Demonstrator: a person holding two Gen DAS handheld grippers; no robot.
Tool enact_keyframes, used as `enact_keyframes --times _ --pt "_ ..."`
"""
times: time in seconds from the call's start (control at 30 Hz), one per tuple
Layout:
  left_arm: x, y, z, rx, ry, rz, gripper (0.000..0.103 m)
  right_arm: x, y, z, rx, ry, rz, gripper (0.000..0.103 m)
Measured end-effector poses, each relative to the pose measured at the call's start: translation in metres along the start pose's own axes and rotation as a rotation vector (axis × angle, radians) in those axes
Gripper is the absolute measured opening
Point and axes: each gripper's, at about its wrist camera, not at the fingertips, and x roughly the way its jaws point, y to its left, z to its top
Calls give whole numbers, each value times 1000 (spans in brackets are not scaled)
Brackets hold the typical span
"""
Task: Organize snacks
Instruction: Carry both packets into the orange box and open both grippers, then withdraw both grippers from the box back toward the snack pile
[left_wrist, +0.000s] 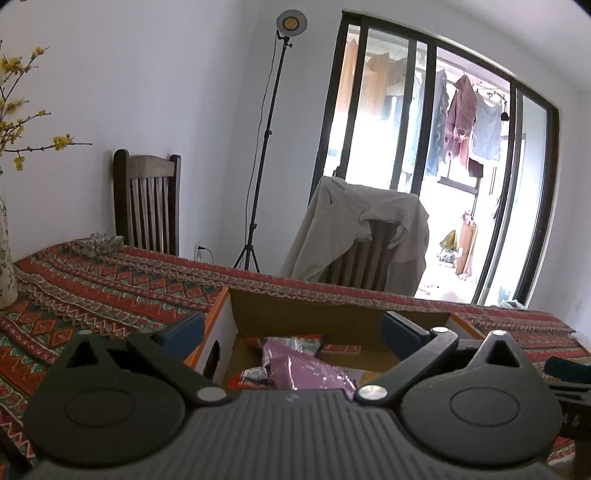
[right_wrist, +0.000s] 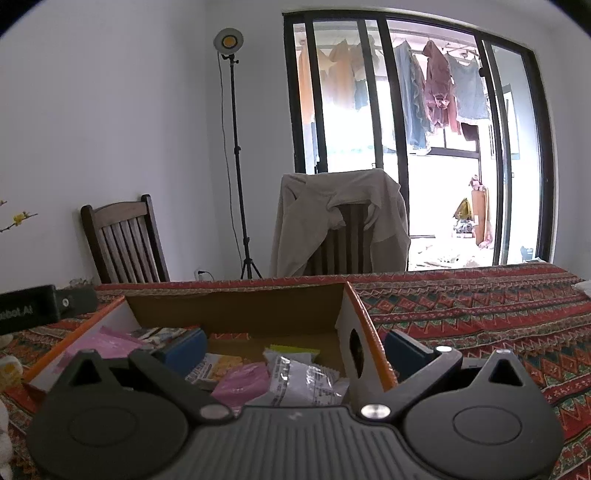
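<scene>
Both pairs of fingers are spread wide, nothing between them: the left gripper (left_wrist: 291, 326) straddles the cardboard box's (left_wrist: 332, 314) left wall, the right gripper (right_wrist: 293, 345) its right wall. Inside, a purple snack packet (left_wrist: 310, 369) and a clear-wrapped packet (right_wrist: 306, 376) are seen lying loose. Light, crinkly and slippery, they are best pinched at a sealed edge. The box rests near the patterned tablecloth's (right_wrist: 480, 310) near edge; chairs and a balcony door are seen beyond.

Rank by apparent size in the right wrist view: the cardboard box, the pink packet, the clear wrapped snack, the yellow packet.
1. cardboard box, clearly largest.
2. clear wrapped snack and pink packet: look alike, both partly hidden, not ranked.
3. yellow packet, smallest; only an edge shows.
</scene>
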Motion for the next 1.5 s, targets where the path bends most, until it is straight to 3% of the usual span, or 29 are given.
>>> enact_keyframes --times 0.53,1.13,1.5 --pt "-53 16 23 -9 15 19 103 -57 15 22 -70 -23 11 103" --pt "-105 60 -49 58 160 20 103 -111 8 -35 -42 86 5 103" --pt "-105 71 -73 31 167 2 103 -117 15 -74 -61 175 16 103"
